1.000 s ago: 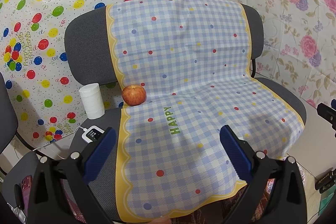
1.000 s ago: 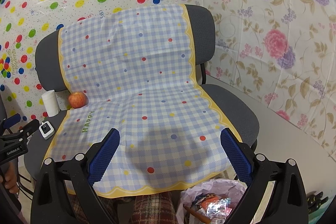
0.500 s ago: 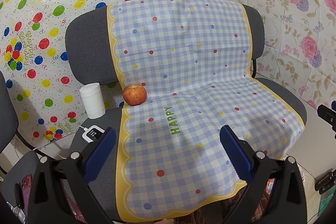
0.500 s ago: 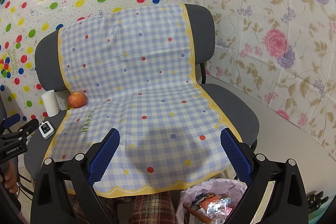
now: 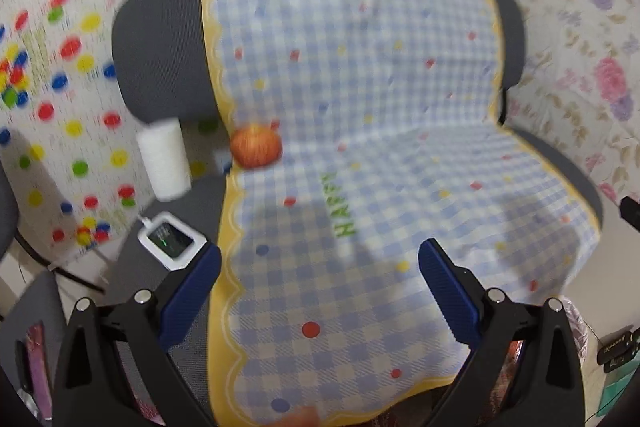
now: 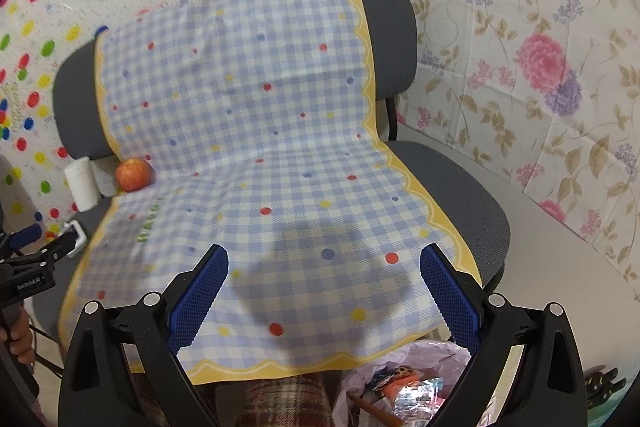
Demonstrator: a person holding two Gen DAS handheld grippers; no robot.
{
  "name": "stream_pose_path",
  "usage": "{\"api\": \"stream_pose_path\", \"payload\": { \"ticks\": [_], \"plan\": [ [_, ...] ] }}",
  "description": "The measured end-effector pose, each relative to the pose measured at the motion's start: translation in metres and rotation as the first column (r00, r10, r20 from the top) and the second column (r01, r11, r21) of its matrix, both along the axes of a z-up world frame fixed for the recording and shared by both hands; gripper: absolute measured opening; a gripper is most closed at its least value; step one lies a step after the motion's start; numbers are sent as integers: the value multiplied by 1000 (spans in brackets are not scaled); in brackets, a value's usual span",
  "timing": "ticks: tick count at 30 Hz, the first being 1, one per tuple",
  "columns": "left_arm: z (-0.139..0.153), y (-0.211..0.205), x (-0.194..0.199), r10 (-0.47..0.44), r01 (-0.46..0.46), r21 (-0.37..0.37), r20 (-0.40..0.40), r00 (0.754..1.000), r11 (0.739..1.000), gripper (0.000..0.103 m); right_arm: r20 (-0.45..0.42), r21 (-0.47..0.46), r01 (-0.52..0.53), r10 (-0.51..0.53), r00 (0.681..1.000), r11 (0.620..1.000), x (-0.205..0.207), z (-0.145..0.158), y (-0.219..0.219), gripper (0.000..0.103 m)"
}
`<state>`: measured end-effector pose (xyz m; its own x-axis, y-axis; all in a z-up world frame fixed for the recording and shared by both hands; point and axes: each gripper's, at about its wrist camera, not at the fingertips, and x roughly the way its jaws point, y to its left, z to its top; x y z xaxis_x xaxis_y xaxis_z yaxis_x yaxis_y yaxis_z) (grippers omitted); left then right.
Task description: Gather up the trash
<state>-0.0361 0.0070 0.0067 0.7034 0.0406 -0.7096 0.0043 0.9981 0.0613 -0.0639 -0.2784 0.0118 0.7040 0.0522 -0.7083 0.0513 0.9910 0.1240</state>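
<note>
A red apple (image 5: pixel 256 146) lies at the back left of a chair seat covered with a blue checked cloth (image 5: pixel 360 155). A white paper roll (image 5: pixel 164 159) stands just left of it. Both show in the right wrist view, the apple (image 6: pixel 134 175) and the roll (image 6: pixel 82 183). My left gripper (image 5: pixel 320 275) is open and empty above the front of the seat. My right gripper (image 6: pixel 324 283) is open and empty above the seat's front right. A pink trash bag (image 6: pixel 404 383) with wrappers sits below the seat's front edge.
A small white device with a screen (image 5: pixel 172 241) and cable lies on the grey seat at the left. The grey chair back (image 5: pixel 160 59) stands before patterned wall sheets. My left gripper shows at the left edge of the right wrist view (image 6: pixel 28 263).
The left gripper has moved forward and down toward the seat, and its view is motion-blurred. The right gripper has also moved slightly closer. Both stay open.
</note>
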Motion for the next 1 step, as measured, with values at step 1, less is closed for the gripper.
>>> {"api": "stream_pose_path", "payload": {
  "ticks": [1],
  "plan": [
    [-7, 2, 6, 2, -2, -7, -19, 1000, 1000, 96, -27, -9, -5, 4, 1000, 1000, 12, -13, 0, 96]
  ]
}}
